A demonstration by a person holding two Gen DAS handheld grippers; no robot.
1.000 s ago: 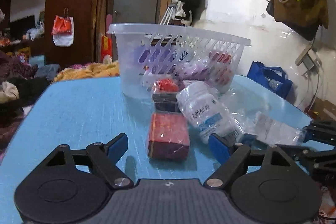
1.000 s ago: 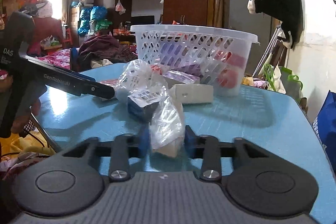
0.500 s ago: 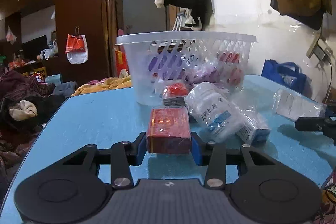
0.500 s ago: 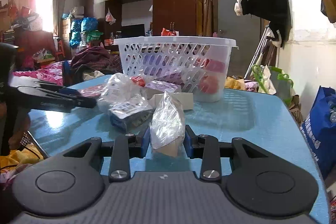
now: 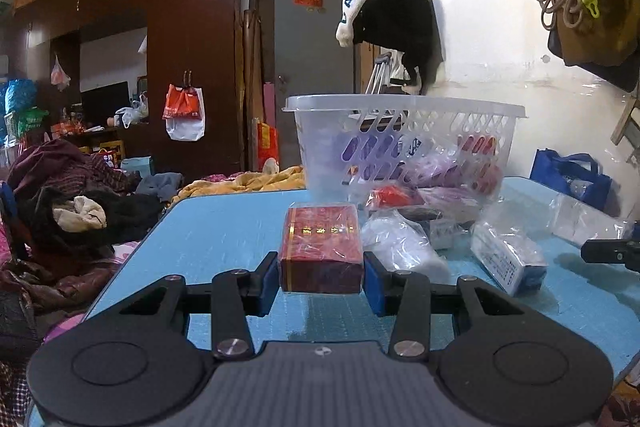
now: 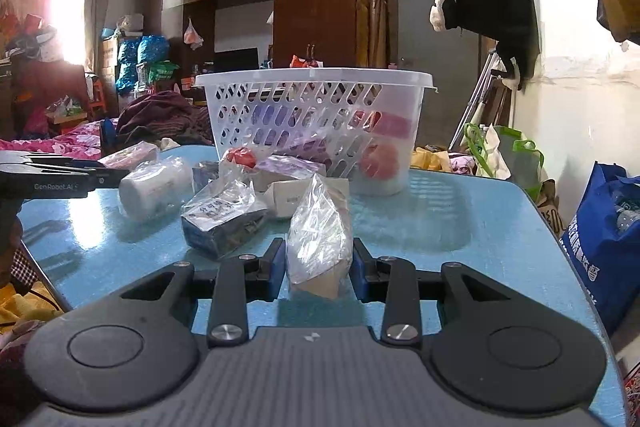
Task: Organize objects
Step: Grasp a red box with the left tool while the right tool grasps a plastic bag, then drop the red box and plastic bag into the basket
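A: Basket (image 5: 404, 115) contents?
B: Purple and red packets, seen through the white lattice wall; wrapped items lie on the blue table (image 5: 224, 239) before it.
A: Tongs?
B: Left gripper (image 5: 321, 277) is clamped on the red box (image 5: 320, 247), lifted off the table. Right gripper (image 6: 319, 269) pinches a clear plastic bag (image 6: 318, 235).

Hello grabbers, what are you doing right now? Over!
Left gripper shut on red box. Right gripper shut on clear bag. White basket ahead; loose packets lie between.
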